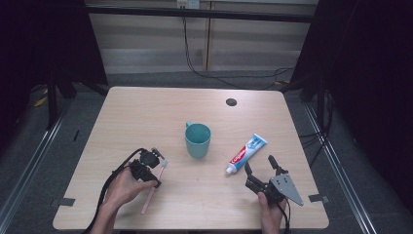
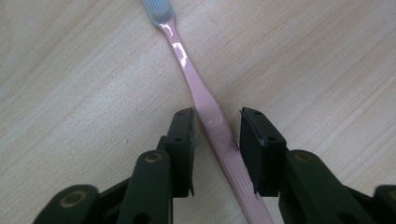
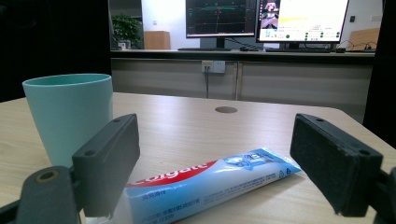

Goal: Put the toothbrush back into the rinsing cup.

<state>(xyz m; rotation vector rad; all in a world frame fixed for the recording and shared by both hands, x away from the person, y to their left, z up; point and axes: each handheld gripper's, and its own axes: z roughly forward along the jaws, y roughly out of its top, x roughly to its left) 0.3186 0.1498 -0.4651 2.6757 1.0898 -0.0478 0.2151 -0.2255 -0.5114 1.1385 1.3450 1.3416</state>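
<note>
Looks like pickup stage: left gripper (image 2: 216, 142) spread, straddling pink plastic toothbrush (image 2: 205, 109), not yet pinching. Right gripper (image 3: 215, 163) wide open near toothpaste tube (image 3: 205, 184). Next, probably: close left jaws squarely.

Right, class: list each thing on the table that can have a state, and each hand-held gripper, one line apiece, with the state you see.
Cup: upright, mouth open, nothing visible inside.
Toothpaste tube: lying flat, cap end toward the person.
Toothbrush: lying flat on the table, handle between the jaws.
Left hand-held gripper: open, jaws either side of the handle, not clamped.
Right hand-held gripper: open wide, facing the tube.
</note>
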